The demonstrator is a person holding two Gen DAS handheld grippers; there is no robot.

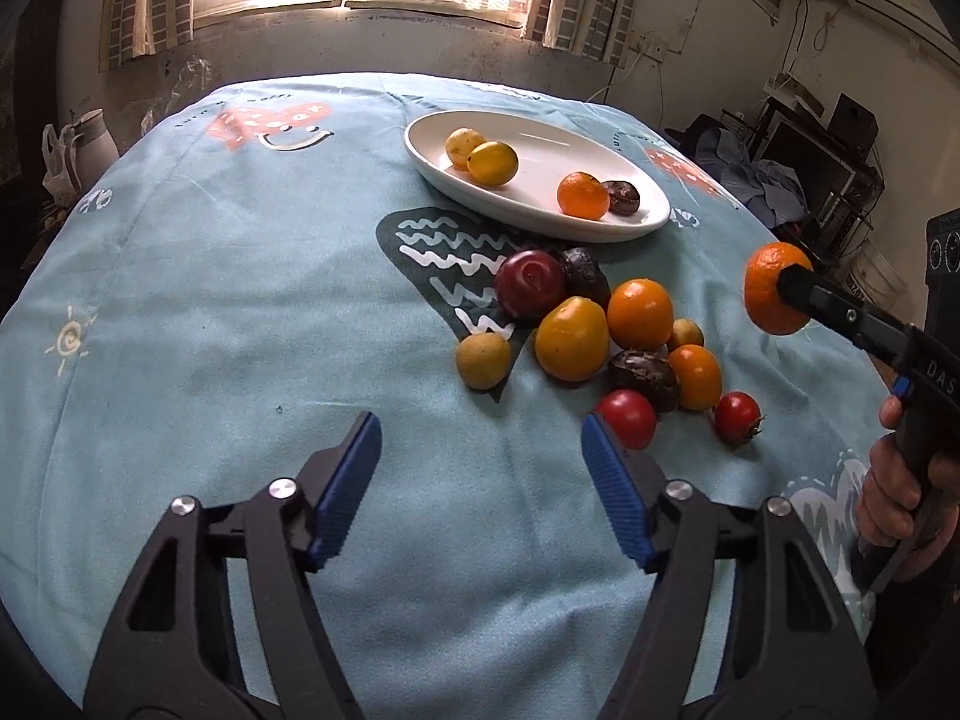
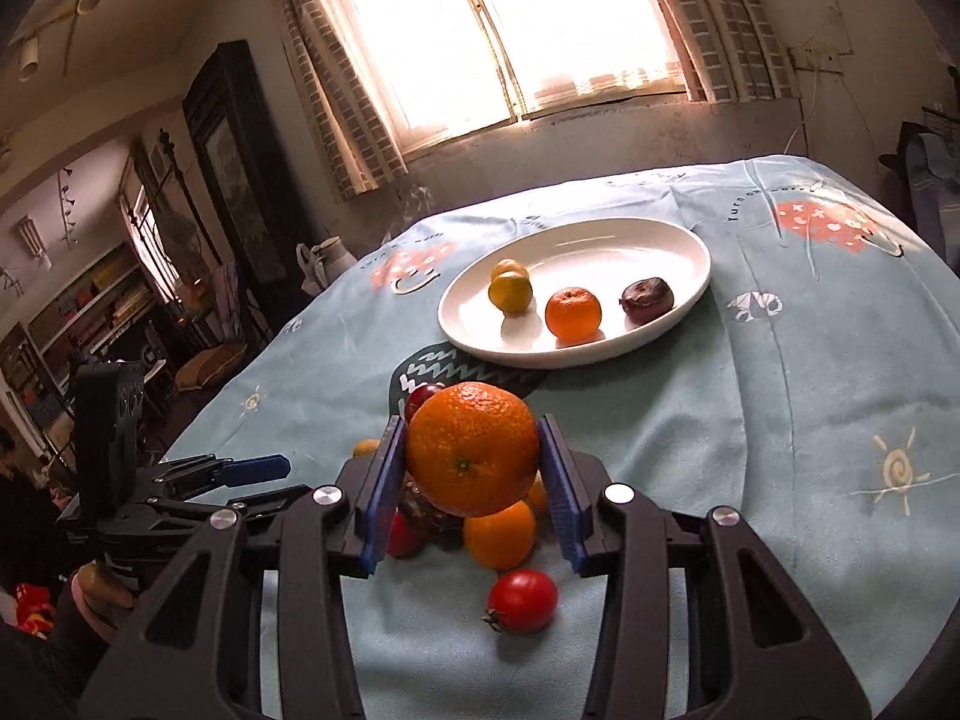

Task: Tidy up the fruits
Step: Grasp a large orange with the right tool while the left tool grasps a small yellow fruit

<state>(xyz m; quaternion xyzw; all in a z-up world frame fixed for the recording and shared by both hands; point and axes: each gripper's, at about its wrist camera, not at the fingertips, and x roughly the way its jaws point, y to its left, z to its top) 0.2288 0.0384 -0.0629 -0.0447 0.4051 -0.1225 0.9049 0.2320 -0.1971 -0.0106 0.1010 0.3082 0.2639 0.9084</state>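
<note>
Right black two-finger gripper (image 2: 474, 480) with blue ribbed pads pinching a round orange mandarin (image 2: 472, 447), lifted clear above the loose pile of orange, yellow, red and dark fruits (image 1: 606, 336) on the pale blue printed tablecloth (image 1: 240, 276). Left black gripper (image 1: 480, 462) spread, nothing between the pads, low over bare cloth just short of the pile. White oval ceramic plate (image 2: 684, 252) beyond the pile, carrying two yellow fruits, one orange and one dark brown.

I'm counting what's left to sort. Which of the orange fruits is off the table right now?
The mandarin clamped in the right gripper, held in the air. Another mandarin sits on the white plate; the rest lie on the tablecloth.
</note>
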